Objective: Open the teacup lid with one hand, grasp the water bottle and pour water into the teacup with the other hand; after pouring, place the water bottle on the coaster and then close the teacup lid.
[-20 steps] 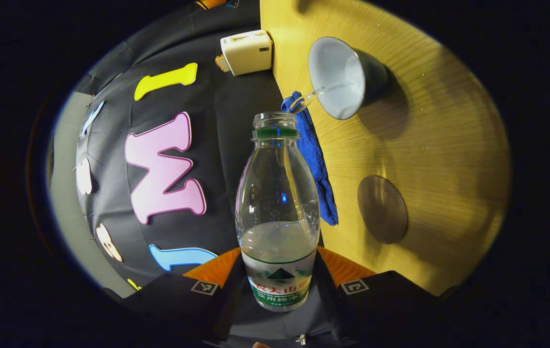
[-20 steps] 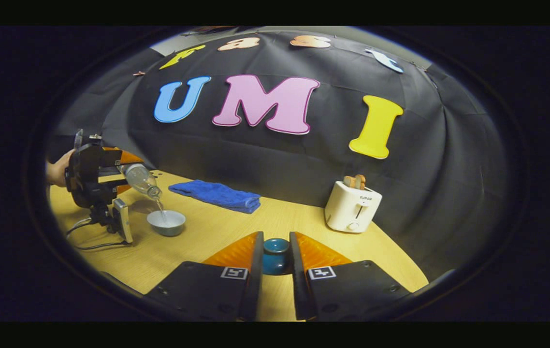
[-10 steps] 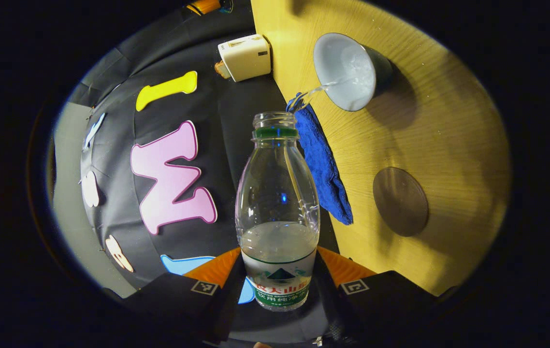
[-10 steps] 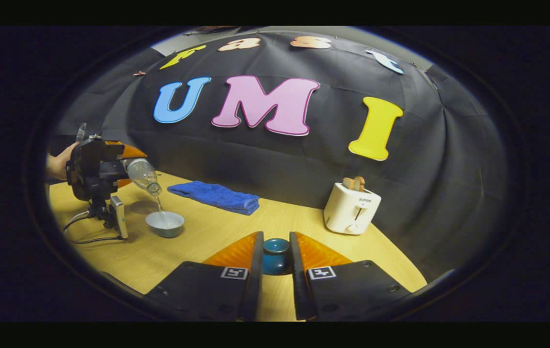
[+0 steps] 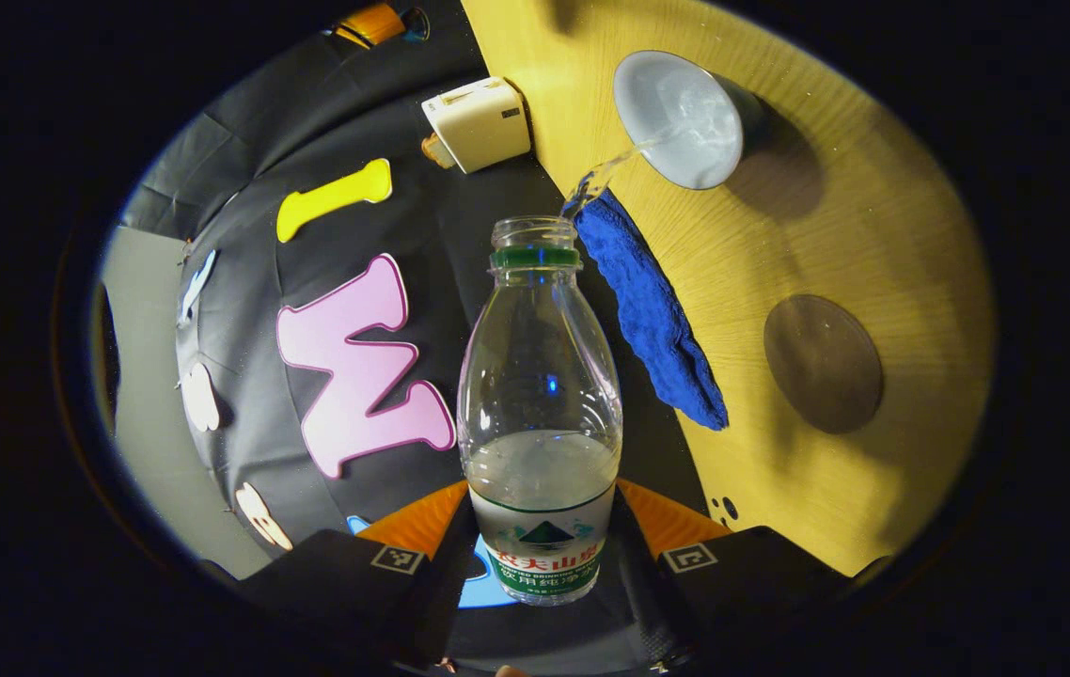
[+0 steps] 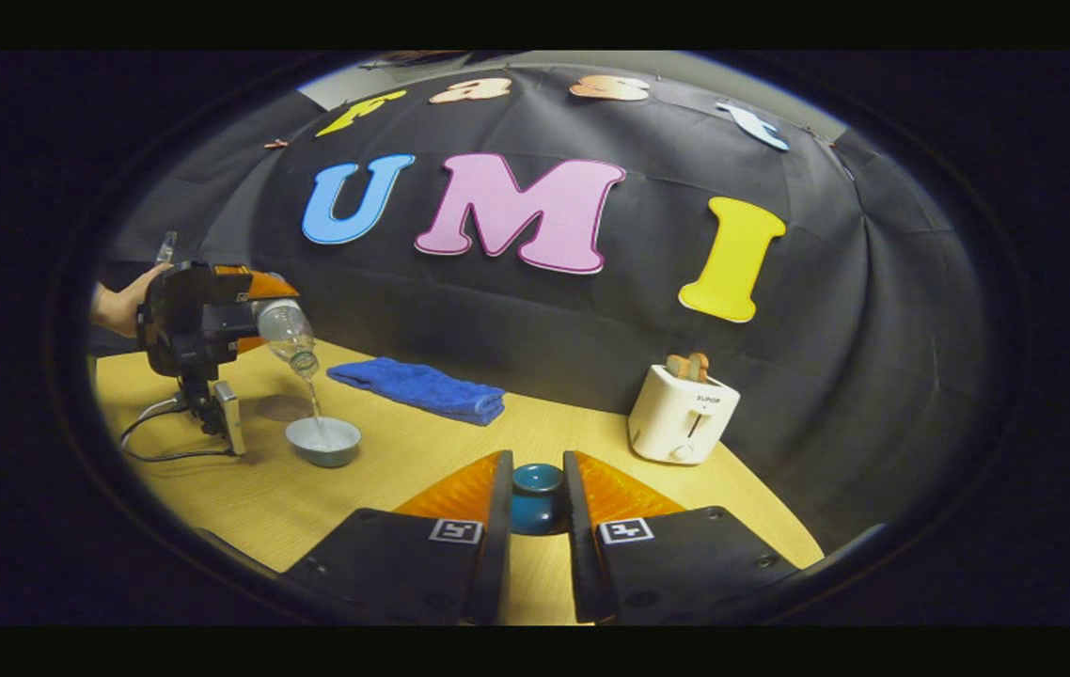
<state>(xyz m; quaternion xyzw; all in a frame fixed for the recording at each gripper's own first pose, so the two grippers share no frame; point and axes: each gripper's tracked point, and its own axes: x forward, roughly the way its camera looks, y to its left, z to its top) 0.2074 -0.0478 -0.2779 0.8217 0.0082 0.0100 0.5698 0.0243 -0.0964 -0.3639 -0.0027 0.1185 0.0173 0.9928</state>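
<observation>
The left claw [image 5: 542,550] grips the tilted water bottle [image 5: 540,414], pouring water into the open teacup [image 5: 681,118] near the table's [image 5: 873,216] back edge. The right claw [image 6: 536,512] clamps the teacup lid [image 6: 536,498].

Dim booth with warm light on the table [image 5: 873,216], soft shadows, sharp centres, and strong fisheye bending at the edges.
</observation>
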